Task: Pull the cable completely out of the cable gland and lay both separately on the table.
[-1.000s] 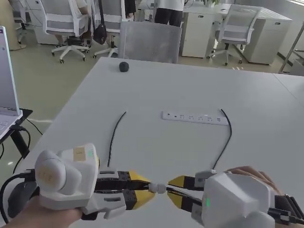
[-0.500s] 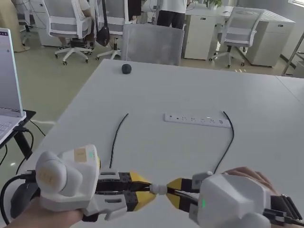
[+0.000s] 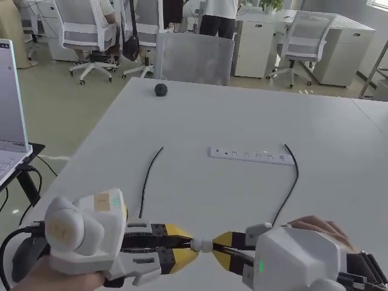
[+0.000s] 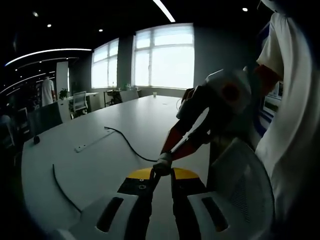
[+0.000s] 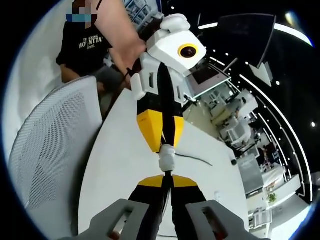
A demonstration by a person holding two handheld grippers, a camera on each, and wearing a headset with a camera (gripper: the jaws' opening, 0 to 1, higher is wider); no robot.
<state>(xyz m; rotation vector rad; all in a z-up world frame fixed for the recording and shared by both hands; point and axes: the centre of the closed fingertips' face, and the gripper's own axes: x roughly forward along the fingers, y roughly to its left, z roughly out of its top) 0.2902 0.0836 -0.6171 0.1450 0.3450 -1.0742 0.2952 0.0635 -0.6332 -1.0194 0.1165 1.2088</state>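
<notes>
A small white cable gland (image 3: 202, 245) hangs just above the white table (image 3: 200, 115), near its front edge, between my two grippers. My left gripper (image 3: 189, 247) comes in from the left and is shut on the gland (image 4: 162, 162). Facing it tip to tip, my right gripper (image 3: 215, 250) is shut on the thin cable that comes out of the gland's right end. In the right gripper view the gland (image 5: 167, 157) sits right above my own shut jaws (image 5: 167, 177), with the left gripper (image 5: 165, 145) gripping it from the far side. The cable itself is mostly hidden inside the jaws.
A loose black cable (image 3: 148, 176) lies on the table left of centre. A white power strip (image 3: 250, 155) with its black cord (image 3: 291, 182) lies in the middle. A small dark object (image 3: 160, 90) sits at the far edge, before a grey chair (image 3: 194, 57). An open laptop (image 3: 9, 109) stands off the table's left.
The head view has tipped a little, so the table things sit slightly lower. Both grippers keep the same tip-to-tip hold on gland and cable.
</notes>
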